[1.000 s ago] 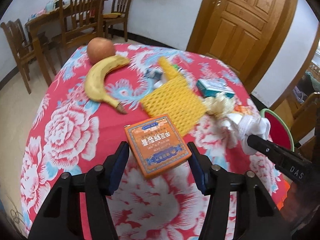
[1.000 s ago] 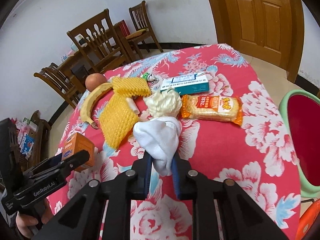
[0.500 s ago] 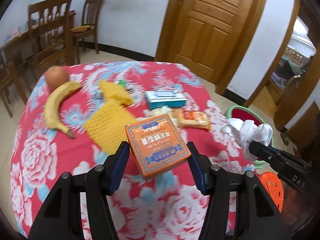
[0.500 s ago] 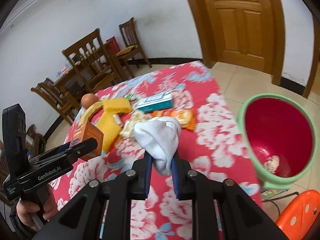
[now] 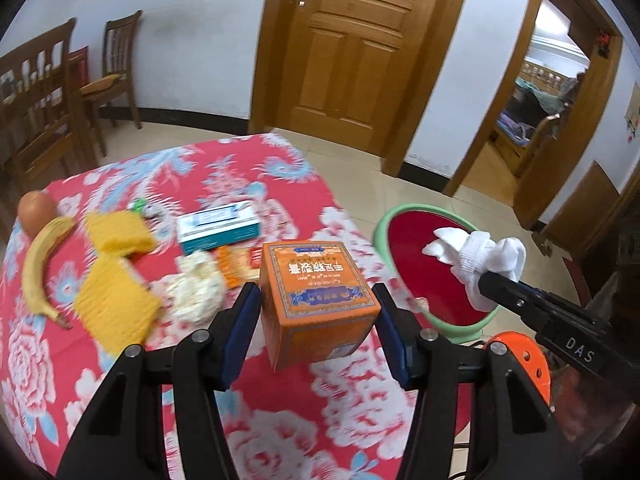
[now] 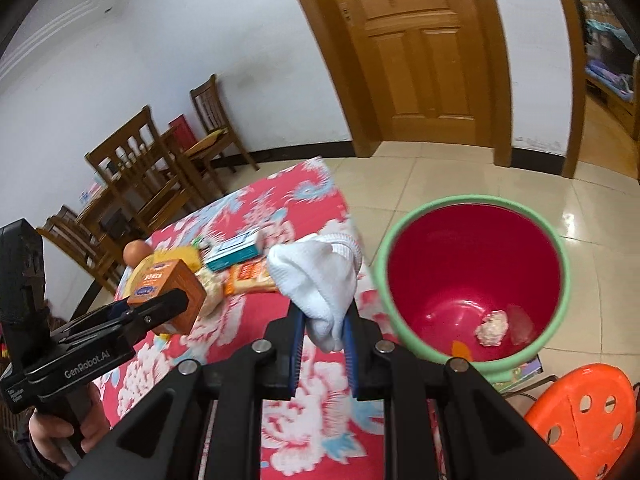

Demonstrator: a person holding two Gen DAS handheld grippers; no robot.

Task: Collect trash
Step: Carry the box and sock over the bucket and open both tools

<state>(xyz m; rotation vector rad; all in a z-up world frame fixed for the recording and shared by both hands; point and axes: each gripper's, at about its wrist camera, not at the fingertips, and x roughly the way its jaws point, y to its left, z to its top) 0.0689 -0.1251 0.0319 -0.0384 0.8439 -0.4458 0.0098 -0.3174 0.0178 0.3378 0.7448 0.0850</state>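
The left tongs (image 5: 316, 316) pinched an orange box (image 5: 316, 292) by its side faces at lower centre of the left view; it looked stiff and light, and a flat-sided grip suited it. The right tongs (image 6: 322, 334) were pressed on a soft white cloth (image 6: 316, 284) that drooped limply, low centre of the right view. The red bin (image 6: 472, 280) stood at right, just past the desk (image 5: 280, 420) edge, mouth wide open, an orange stool (image 6: 580, 412) near it.

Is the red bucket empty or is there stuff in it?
Not empty, though nearly. The right wrist view looks down into the red bucket and shows one crumpled pale wad on its bottom.
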